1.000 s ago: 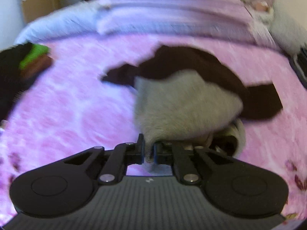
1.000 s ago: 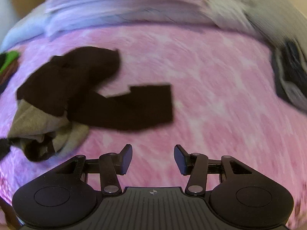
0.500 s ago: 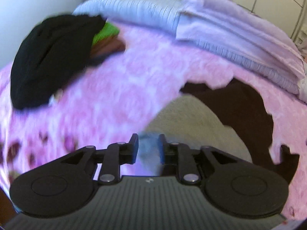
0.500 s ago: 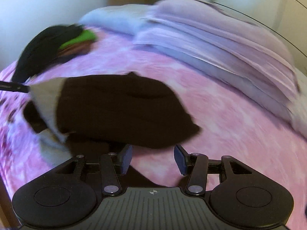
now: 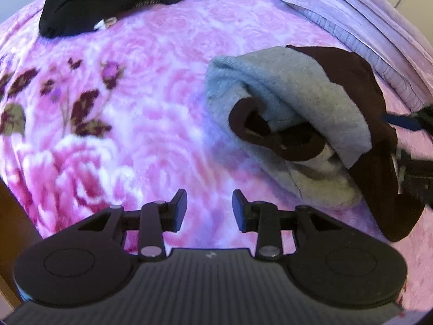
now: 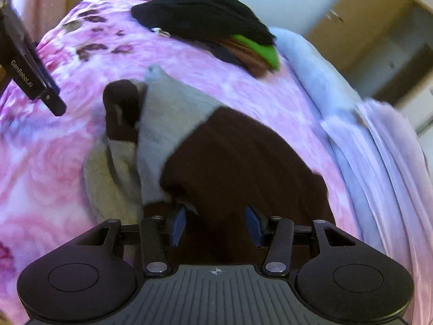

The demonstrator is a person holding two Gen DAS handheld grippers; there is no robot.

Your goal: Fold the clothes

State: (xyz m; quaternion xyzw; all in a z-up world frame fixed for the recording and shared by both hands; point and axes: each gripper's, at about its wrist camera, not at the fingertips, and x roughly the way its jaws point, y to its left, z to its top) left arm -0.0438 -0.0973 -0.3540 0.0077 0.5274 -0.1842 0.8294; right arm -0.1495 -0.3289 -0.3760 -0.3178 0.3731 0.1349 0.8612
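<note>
A dark brown garment with a grey fleece lining (image 5: 292,100) lies bunched on the pink floral bedspread (image 5: 135,94), its brown collar curled open toward me. My left gripper (image 5: 209,210) hovers open over bare bedspread, to the left of and nearer than the garment, holding nothing. From the right wrist view, the same garment (image 6: 230,157) fills the middle. My right gripper (image 6: 215,224) stands open right at its brown edge, fabric lying between and under the fingers. The left gripper's body (image 6: 29,73) shows at the upper left there.
A pile of other clothes, black on top with green and brown beneath (image 6: 211,21), sits at the far side of the bed. Folded lilac and pale blue quilts (image 5: 351,13) line the bed's right side. The bed's wooden edge (image 5: 10,216) is at lower left.
My left gripper has let go of the grey lining and opened, drawing back to the left. The garment now lies dropped in a heap. My right gripper has swung in against its brown edge.
</note>
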